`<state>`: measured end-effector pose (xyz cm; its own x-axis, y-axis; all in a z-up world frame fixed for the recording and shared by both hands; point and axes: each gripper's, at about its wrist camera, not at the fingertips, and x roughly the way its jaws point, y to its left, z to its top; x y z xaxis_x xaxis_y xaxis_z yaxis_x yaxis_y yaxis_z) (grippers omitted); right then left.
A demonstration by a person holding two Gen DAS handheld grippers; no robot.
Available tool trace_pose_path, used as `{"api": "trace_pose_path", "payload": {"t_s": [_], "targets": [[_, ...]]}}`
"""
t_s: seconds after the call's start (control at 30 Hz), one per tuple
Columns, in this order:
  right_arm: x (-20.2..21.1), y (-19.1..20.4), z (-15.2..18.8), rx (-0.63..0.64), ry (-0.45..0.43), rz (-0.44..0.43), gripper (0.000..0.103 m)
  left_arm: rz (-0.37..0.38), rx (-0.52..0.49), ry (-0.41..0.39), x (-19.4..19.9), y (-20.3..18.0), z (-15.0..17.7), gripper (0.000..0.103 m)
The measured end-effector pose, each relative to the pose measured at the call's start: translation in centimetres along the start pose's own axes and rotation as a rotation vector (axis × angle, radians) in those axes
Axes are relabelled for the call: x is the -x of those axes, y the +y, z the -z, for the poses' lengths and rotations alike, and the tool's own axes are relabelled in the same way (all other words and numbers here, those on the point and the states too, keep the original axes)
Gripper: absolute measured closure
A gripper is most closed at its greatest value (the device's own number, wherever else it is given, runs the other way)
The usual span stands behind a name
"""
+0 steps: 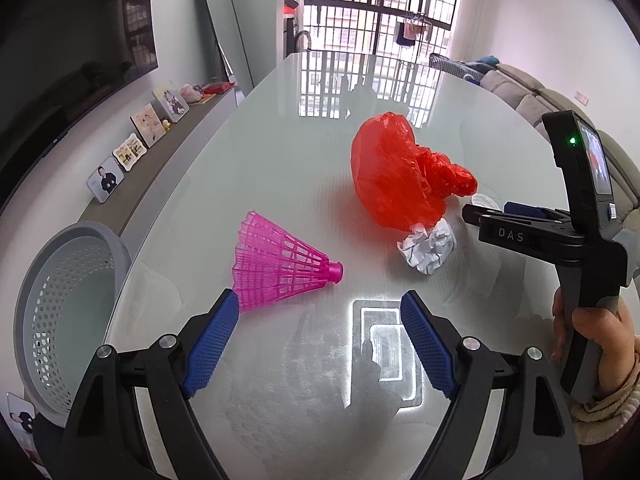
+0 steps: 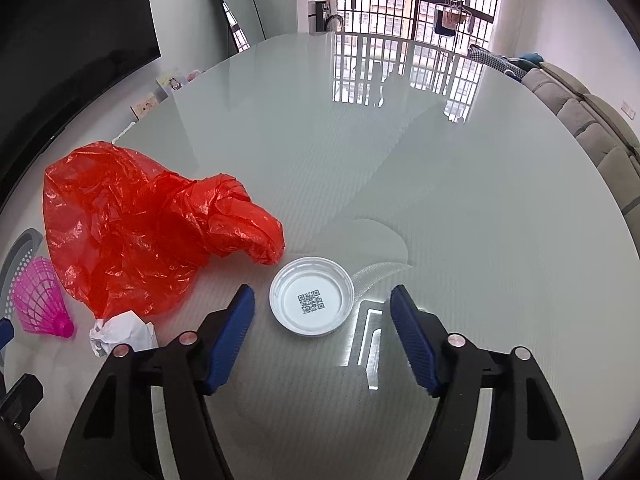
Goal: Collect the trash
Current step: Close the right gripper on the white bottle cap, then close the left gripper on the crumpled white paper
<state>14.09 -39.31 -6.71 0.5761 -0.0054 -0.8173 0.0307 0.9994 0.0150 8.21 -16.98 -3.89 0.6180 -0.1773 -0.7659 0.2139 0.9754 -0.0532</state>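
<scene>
Right claw wide open, nothing gripped, w/ round white plastic lid between its blue pads, flat mid-desk. Risk: thin rim on slick glass desk may skid or pop out. Left claw open, empty, near pink plastic shuttlecock.

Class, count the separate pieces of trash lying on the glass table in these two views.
4. The pink shuttlecock lies nearest the grey basket; the red plastic bag mid-table; the crumpled paper ball against its near edge; the white lid beside it. More may be hidden under the bag.
</scene>
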Motion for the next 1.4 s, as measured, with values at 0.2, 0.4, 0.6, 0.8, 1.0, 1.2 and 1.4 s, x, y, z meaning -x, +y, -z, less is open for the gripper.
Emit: {"api": "trace_pose_path", "payload": {"t_s": [0.2,0.4,0.6,0.8,1.0,1.2,1.4], "targets": [[0.3,0.2,0.2,-0.001,-0.012,-0.001,0.061,-0.003,-0.005,-0.002,0.0,-0.3,0.0,0.022],[0.8,-0.7,0.4,-0.036,-0.014,-0.038,0.064,0.014,-0.009,0.010,0.0,-1.0,-0.2,0.022],[2.5,-1.8,0.7,-0.075,-0.055,-0.045,0.064,0.037,-0.015,0.028,-0.8,-2.8,-0.7,0.022],[3.5,-2.6,0.9,-0.096,-0.077,-0.051,0.064,0.030,-0.039,0.027,-1.6,-4.7,-1.6,0.022],[4.5,-4.7,1.1,-0.144,-0.101,-0.055,0.064,0.030,-0.068,0.036,-3.0,-6.6,-2.3,0.022],[4.7,-6.2,1.3,-0.193,-0.098,-0.070,0.064,0.003,-0.092,0.045,-4.9,-7.9,-2.8,0.022],[5.2,-6.5,1.2,-0.195,-0.111,-0.078,0.064,-0.003,-0.085,0.057,-6.4,-8.1,-3.3,0.029]]}}
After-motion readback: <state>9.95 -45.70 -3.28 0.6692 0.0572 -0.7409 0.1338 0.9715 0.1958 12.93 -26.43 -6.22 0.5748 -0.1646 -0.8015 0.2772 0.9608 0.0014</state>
